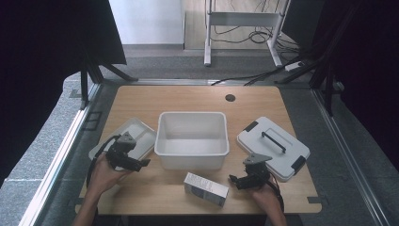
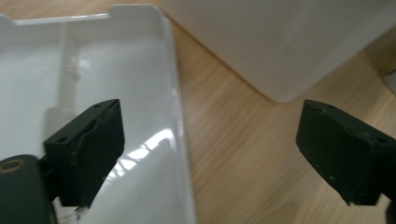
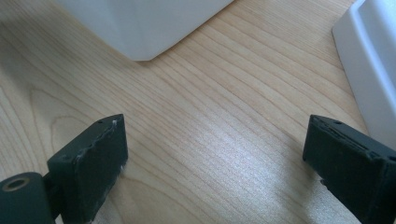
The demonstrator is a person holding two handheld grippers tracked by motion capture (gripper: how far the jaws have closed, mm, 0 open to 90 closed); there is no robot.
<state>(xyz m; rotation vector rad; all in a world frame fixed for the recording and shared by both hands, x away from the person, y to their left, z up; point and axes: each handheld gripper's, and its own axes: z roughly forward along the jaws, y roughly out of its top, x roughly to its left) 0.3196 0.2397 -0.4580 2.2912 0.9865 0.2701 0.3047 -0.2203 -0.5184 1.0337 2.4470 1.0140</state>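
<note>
Wooden counter [image 1: 188,101] is carrying an open white plastic bin [image 1: 192,139]. Left of it, the left tool [image 1: 133,161] is hovering wide over a shallow white tray [image 1: 143,133]; front-right, the right tool [image 1: 235,180] is waiting wide. Next likely: grasping the small white carton [image 1: 205,189] before the bin.

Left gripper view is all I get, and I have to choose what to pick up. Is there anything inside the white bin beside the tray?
Observer: No. From above, the white bin is empty.
Operator: Is there anything loose nearby, then?
Observer: Yes. A small carton lies on the table in front of the bin, on the person's side.
Operator: Is the other hand free to take it?
Observer: The right gripper is open over bare wood, with nothing between its jaws, just right of the carton.
</note>
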